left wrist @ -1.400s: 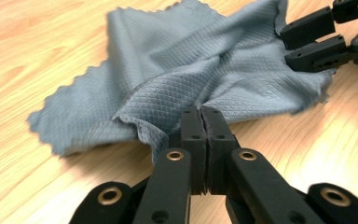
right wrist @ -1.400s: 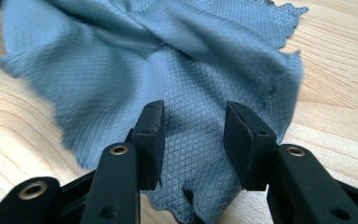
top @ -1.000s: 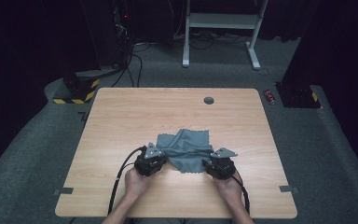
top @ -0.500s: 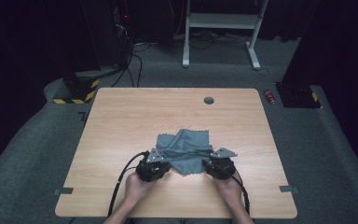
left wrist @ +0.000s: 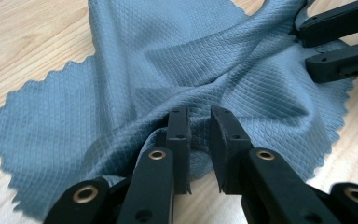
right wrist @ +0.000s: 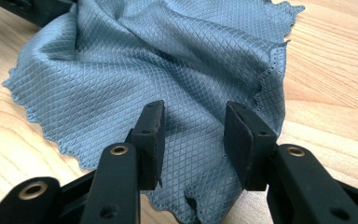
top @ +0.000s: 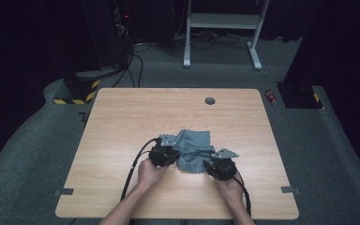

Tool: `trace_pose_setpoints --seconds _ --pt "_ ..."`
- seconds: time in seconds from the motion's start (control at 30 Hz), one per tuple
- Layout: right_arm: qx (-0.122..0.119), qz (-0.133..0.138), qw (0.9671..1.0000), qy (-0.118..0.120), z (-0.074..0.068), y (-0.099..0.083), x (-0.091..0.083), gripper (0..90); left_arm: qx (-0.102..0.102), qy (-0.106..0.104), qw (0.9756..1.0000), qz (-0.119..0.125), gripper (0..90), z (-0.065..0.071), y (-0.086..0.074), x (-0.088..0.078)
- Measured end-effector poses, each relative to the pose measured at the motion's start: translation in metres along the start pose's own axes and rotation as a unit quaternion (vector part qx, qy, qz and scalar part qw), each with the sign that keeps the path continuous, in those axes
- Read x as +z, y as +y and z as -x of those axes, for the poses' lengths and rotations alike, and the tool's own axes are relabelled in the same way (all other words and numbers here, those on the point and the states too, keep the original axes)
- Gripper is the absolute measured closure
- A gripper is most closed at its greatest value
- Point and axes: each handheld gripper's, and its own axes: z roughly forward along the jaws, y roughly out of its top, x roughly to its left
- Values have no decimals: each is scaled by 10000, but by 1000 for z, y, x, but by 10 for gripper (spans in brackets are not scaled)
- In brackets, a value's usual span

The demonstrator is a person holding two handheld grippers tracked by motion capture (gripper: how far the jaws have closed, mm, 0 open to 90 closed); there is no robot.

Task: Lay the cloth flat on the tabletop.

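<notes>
A big wooden table [top: 122,122] stands on a grey carpet floor [top: 37,154]. Near its far edge is a small round grey hole cap [top: 210,101]. On the floor to the far left sits a black box with yellow and black stripes [top: 77,89]. A small red thing [top: 272,96] lies on the floor to the far right. A white frame [top: 222,28] stands far behind.

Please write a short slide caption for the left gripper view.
Left gripper with slightly parted jaws over a rumpled grey-blue cloth on a wooden table.
</notes>
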Motion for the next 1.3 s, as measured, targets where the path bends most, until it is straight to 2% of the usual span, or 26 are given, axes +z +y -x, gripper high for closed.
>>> trace_pose_setpoints --seconds 0.13,0.23,0.3,0.43,0.5,0.6,0.7,0.73,0.8,0.9,1.0,1.1,1.13,1.2,1.3 --pt "-8 5 10000 3 0 0 0 585 -78 131 9999 -25 749 -2 4 8" --pt "4 3 10000 3 0 0 0 585 -73 153 9997 -154 731 -4 5 14" --pt "8 1 10000 1 0 0 0 585 -96 185 9997 -129 714 -3 5 14" --pt "9 0 10000 1 0 0 0 585 -23 281 9996 -33 651 0 0 2" --pt "8 0 10000 1 0 0 0 585 50 353 9994 16 651 1 -6 -8" --pt "0 1 10000 -1 0 0 0 585 48 445 9989 155 656 3 -16 -19" --pt "-2 1 10000 -3 0 0 0 585 242 590 9979 95 667 7 -23 -23" --pt "-12 3 10000 -3 0 0 0 585 241 551 9982 53 667 9 -25 -22" --pt "-10 3 10000 -4 0 0 0 585 369 508 9980 -81 667 14 -27 -16" --pt "-1 0 10000 -5 0 0 0 585 401 453 9981 -83 655 18 -26 -10" --pt "-2 1 10000 -6 0 0 0 585 349 397 9986 -67 642 20 -20 -4" --pt "-14 -1 10000 -6 0 0 0 585 245 398 9989 54 618 19 -11 1" --pt "-2 -4 10000 -6 0 0 0 585 210 331 9992 45 612 20 -5 4" --pt "8 1 10000 -4 0 0 0 585 228 331 9992 77 610 20 -2 5" --pt "6 2 10000 -1 0 0 0 585 107 255 9995 164 609 19 5 10"
